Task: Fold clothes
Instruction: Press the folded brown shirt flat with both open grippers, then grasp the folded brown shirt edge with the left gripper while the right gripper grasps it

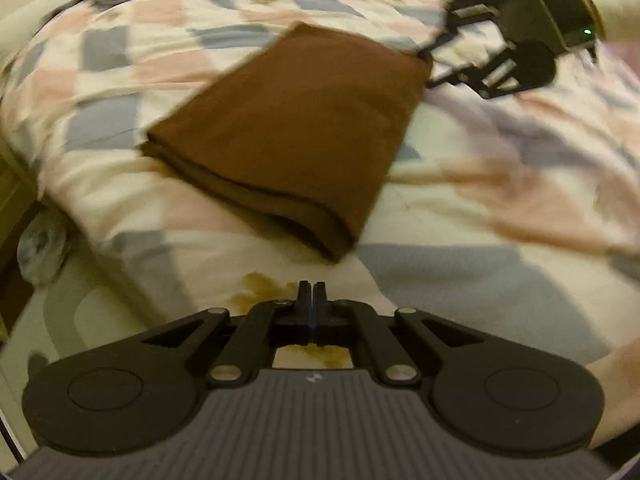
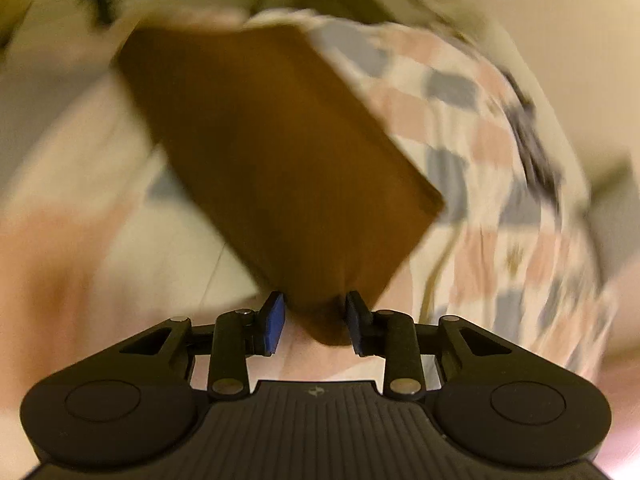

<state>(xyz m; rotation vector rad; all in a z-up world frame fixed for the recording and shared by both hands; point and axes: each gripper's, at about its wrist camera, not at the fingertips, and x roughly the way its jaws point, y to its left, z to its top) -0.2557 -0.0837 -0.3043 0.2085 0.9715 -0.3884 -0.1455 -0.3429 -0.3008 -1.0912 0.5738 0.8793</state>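
Left wrist: brown cloth lies folded, layered on bed quilt, left tongs pressed together, empty, clear of it; right wrist: right tongs apart astride cloth corner, prob. gripping/releasing, can't tell.

Each hand-held gripper is matte black — ribbed grey body, round side discs, silver pivot screws. The right one carries blue finger pads.

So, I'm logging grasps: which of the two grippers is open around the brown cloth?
The right gripper: its blue-padded fingers stand apart around a corner of the folded brown cloth. The left gripper is shut, empty, short of it.
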